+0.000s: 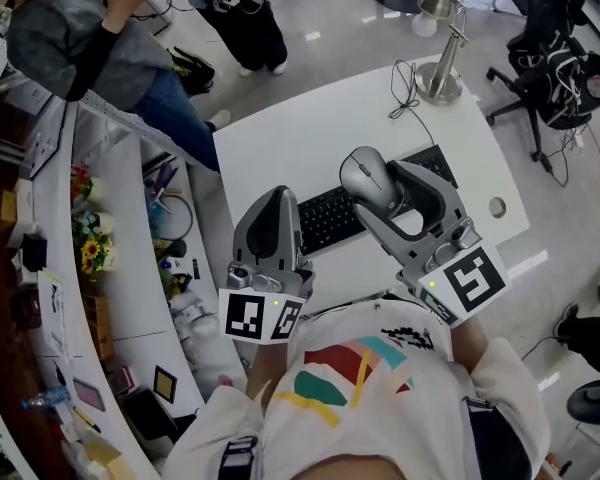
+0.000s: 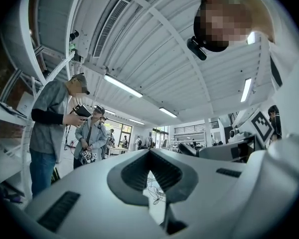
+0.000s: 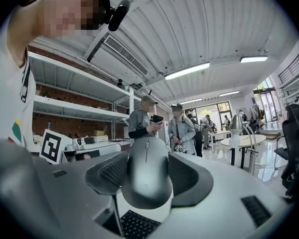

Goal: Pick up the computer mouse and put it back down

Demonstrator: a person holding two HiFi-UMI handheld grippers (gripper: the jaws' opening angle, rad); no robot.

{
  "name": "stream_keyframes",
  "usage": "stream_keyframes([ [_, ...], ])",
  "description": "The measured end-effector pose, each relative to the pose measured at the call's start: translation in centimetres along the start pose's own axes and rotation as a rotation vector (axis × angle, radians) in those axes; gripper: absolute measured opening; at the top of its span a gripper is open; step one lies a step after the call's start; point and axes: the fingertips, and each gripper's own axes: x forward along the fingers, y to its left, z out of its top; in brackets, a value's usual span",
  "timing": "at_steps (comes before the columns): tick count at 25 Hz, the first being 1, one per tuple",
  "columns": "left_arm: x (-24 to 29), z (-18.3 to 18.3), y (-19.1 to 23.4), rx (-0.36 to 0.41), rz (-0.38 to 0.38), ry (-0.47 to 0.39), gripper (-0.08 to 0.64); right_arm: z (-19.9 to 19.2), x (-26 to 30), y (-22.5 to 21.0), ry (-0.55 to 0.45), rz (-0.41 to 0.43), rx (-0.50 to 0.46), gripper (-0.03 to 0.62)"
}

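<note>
A grey computer mouse [image 1: 370,180] hangs in the air above the black keyboard [image 1: 325,218], and my right gripper [image 1: 382,190] is shut on its sides. In the right gripper view the mouse [image 3: 146,176] fills the space between the jaws, with its wheel end pointing away from the camera. My left gripper [image 1: 277,198] hovers to the left of the keyboard over the white table [image 1: 280,138]. Its jaws are shut with nothing in them; in the left gripper view the left gripper [image 2: 149,152] has its tips touching.
A silver desk lamp [image 1: 440,38] with its cable stands at the table's far side. A black office chair [image 1: 560,68] is to the right, cluttered shelves [image 1: 90,248] to the left. Two people [image 1: 130,38] stand beyond the table.
</note>
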Motion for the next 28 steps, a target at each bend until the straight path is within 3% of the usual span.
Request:
stream_keyframes([
  [7,-2.3,0.1,3.2,-0.019,0.058,0.004,0.046,-0.7,2.4,2.3,0.017,0.033,0.016,0.268],
  [13,-2.7,-1.0,4.9,-0.039,0.111,0.029,0.046,-2.7,4.7,1.6,0.104,0.052,0.087,0.268],
  [18,-2.7,-2.5,7.8,-0.058,0.145,0.073,0.046,-4.8,9.4,0.5,0.179,0.033,0.089,0.268],
  [23,-2.1,-5.5,11.0,-0.098,0.189,0.127,0.046,-8.7,16.6,-2.0,0.274,0.037,0.096,0.268],
  [28,-0.5,-10.8,15.6,-0.136,0.189,0.178,0.046,-14.6,23.3,-4.1,0.363,0.025,0.085,0.268],
])
